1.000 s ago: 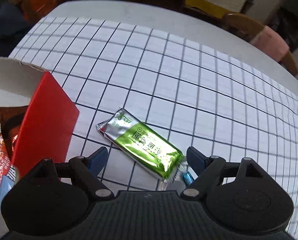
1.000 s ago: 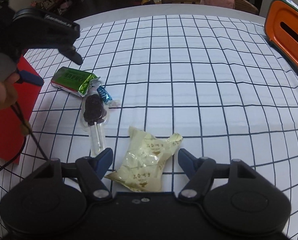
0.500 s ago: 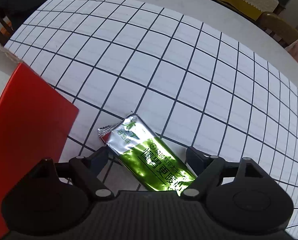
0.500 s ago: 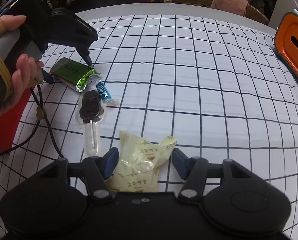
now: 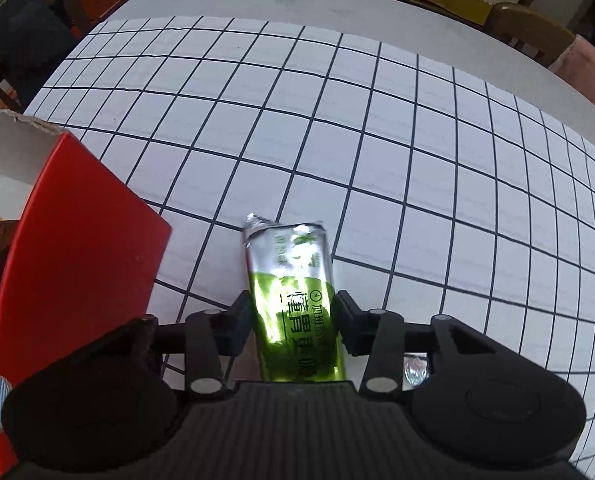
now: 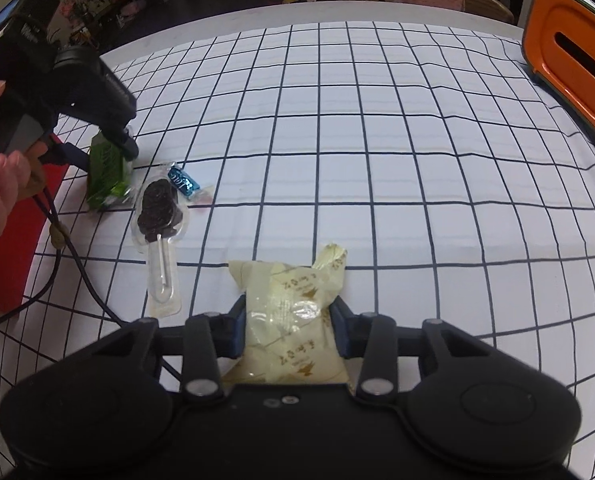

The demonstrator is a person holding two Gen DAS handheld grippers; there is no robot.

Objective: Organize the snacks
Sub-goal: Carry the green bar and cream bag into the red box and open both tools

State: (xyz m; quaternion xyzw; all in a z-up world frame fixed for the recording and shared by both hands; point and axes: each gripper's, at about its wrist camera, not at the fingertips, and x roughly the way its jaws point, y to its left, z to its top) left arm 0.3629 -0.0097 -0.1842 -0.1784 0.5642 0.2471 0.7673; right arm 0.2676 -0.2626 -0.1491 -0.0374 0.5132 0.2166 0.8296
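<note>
Grippers both pointed steeply down at the bench (image 6: 377,160): left gripper (image 5: 293,312) jaws had just clenched the green packet (image 5: 293,304), right gripper (image 6: 287,320) jaws the cream packet (image 6: 293,320).

Open grid cloth far and right; clutter at the left edge

The tablecloth (image 6: 377,140) is bare across its middle and far side. The red box (image 5: 77,248), a lollipop (image 6: 159,216) and a blue candy (image 6: 183,184) crowd the left edge; an orange container (image 6: 573,68) blocks the far right corner.
</note>
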